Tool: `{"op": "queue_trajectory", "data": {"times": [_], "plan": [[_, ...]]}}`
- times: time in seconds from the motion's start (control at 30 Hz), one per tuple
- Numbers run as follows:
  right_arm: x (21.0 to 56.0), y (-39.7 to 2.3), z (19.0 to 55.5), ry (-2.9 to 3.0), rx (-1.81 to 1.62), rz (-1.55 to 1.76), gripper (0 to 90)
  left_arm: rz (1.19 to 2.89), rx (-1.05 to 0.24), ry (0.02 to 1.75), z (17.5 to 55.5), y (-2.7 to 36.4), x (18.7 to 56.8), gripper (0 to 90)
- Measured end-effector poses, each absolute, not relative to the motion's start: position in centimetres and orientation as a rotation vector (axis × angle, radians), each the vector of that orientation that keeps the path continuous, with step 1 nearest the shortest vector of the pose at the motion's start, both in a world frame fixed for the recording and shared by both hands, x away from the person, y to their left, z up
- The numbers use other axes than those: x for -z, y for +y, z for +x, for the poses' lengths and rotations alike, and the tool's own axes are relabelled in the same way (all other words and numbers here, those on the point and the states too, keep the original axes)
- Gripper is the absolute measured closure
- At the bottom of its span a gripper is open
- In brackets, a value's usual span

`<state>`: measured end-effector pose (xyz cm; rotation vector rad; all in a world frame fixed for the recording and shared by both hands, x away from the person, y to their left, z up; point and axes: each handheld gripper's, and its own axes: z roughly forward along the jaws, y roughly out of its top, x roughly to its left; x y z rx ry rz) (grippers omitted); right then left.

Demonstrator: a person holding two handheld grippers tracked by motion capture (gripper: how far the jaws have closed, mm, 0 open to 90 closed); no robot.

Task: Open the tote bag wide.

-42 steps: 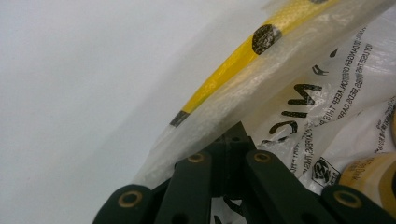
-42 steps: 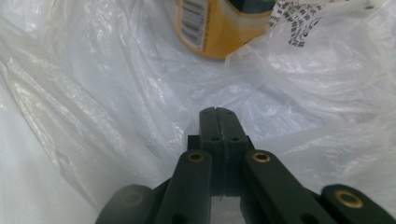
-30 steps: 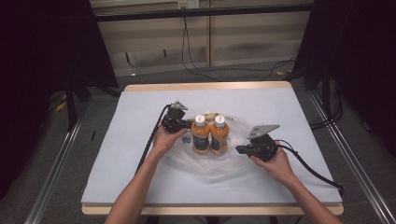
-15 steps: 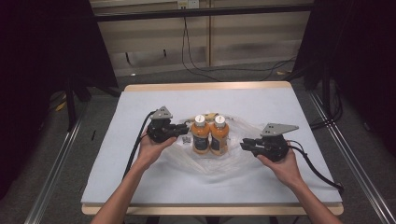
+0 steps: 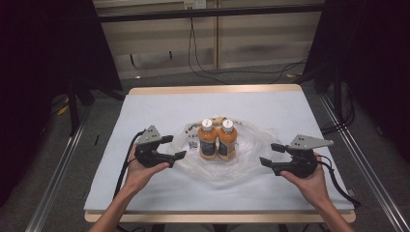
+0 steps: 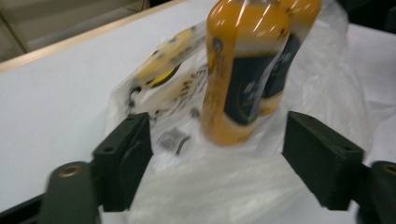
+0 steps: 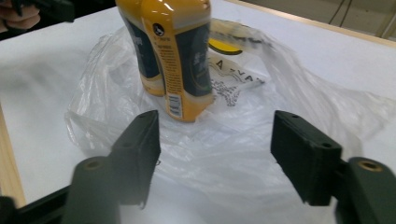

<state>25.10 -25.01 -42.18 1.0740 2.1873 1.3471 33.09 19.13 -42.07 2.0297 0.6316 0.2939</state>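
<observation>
Two orange bottles [image 5: 218, 140] with white caps stand upright, side by side, on a crumpled clear plastic bag [image 5: 241, 162] at the table's middle. My left gripper [image 5: 176, 147] hovers left of the bag, pointing at the bottles [image 6: 243, 70]. Its jaws have just been opening and nothing is between them. My right gripper [image 5: 267, 153] hovers at the bag's right edge and faces the bottles [image 7: 180, 56] too. Its jaws have also just been opening and are empty above the bag [image 7: 289, 98]. Neither gripper touches a bottle.
The white-covered table [image 5: 145, 106] has a wooden rim along its far and near edges. A yellow printed patch of the bag [image 6: 161, 65] lies behind the bottles. Cables trail from both grippers toward the person. Dark curtains and metal rails flank the table.
Both grippers have pulled outward from the bottles, the left one leftward and the right one rightward. Their jaws went from shut at the bag to wide open.
</observation>
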Motion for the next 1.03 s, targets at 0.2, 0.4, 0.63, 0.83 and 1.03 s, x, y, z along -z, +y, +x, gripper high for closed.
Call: {"op": "queue_trajectory", "data": {"times": [0.2,0.4,0.63,0.83,1.03], "plan": [[42.1,-26.7,23.4,2.115,-1.362,1.136,16.8,2.015,-0.329,0.657,30.8,21.2,42.4,11.4],[42.9,-28.0,21.8,2.075,-1.324,1.221,10.3,1.976,-0.318,0.702,29.1,23.0,42.8,6.9],[43.3,-29.3,20.5,2.027,-1.311,1.253,9.2,1.985,-0.327,0.751,27.0,25.1,43.9,4.4],[43.8,-30.4,19.7,1.967,-1.327,1.300,8.2,1.978,-0.364,0.809,25.1,27.2,44.7,3.3],[44.0,-31.2,19.2,1.929,-1.309,1.325,7.5,1.953,-0.405,0.841,24.2,28.9,45.4,4.0]]}}
